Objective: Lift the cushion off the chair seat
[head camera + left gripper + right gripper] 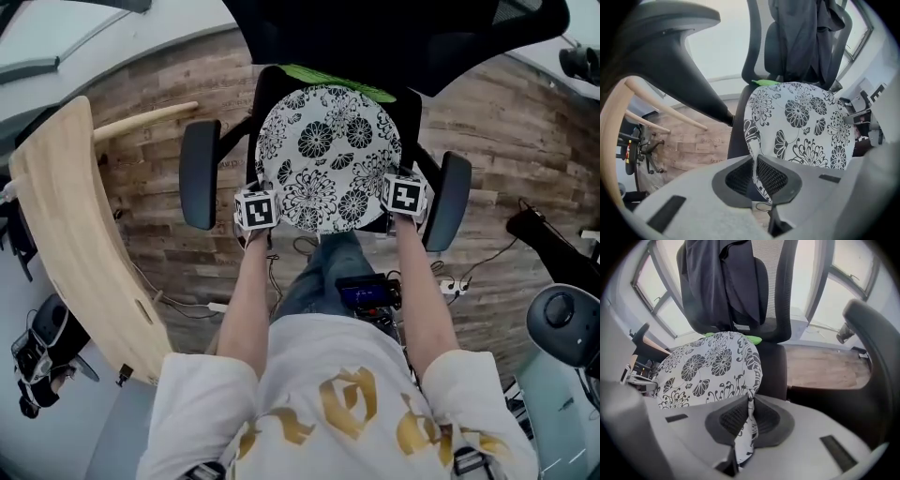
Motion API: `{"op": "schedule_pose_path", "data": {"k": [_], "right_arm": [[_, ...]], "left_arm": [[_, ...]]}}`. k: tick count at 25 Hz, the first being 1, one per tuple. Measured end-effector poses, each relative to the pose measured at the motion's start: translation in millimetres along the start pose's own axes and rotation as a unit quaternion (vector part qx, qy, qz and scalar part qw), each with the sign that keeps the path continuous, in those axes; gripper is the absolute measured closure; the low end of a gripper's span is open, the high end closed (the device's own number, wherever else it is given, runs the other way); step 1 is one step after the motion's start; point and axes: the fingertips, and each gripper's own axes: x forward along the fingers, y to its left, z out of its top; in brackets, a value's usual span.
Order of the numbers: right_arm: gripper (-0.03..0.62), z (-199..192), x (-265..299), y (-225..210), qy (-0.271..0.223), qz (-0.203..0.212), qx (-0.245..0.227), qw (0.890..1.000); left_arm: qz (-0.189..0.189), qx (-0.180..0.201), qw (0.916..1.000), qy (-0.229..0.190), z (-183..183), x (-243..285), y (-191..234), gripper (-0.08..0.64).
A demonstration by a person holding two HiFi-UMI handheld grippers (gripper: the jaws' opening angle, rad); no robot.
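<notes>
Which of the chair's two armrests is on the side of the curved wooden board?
The armrest beside the left gripper, at the head view's left: the wooden board lies just beyond it. The other armrest is by the right gripper.

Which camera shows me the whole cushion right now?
Head view: the round cushion shows nearly whole from above. The left gripper view and right gripper view show it at a slant, its lower part hidden.

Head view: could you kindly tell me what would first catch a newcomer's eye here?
The round black-and-white floral cushion stands out over the black office chair at centre. The left tool and right tool each pinch its near edge, one per side. A dark garment hangs on the backrest.
</notes>
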Motion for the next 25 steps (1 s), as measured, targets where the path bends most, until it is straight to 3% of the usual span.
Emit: {"op": "schedule_pose_path", "data": {"k": [7,14,16,20,22,25], "right_arm": [[0.566,16,-31,5,-0.018,-0.007,0.007,1.000],[0.566,19,-61,6,-0.037,-0.013,-0.014,0.999],[0.568,-2,-24,-1,-0.037,-0.029,-0.020,0.999],[0.568,-54,99,-20,-0.033,-0.061,-0.049,0.996],[0.568,-54,111,-23,-0.037,-0.064,-0.058,0.996],[0.568,-43,91,-22,-0.054,-0.058,-0.061,0.995]], "left_arm": [[0.003,-0.008,0.9996,-0.025,12,-26,4,0.526],[-0.033,-0.025,0.9978,-0.052,24,-49,-1,0.526],[-0.050,-0.038,0.9960,-0.063,8,-5,-2,0.526],[-0.091,-0.066,0.9911,-0.072,-44,147,-13,0.526],[-0.094,-0.062,0.9905,-0.079,-42,162,-14,0.526],[-0.092,-0.056,0.9896,-0.096,-28,141,-14,0.526]]}}
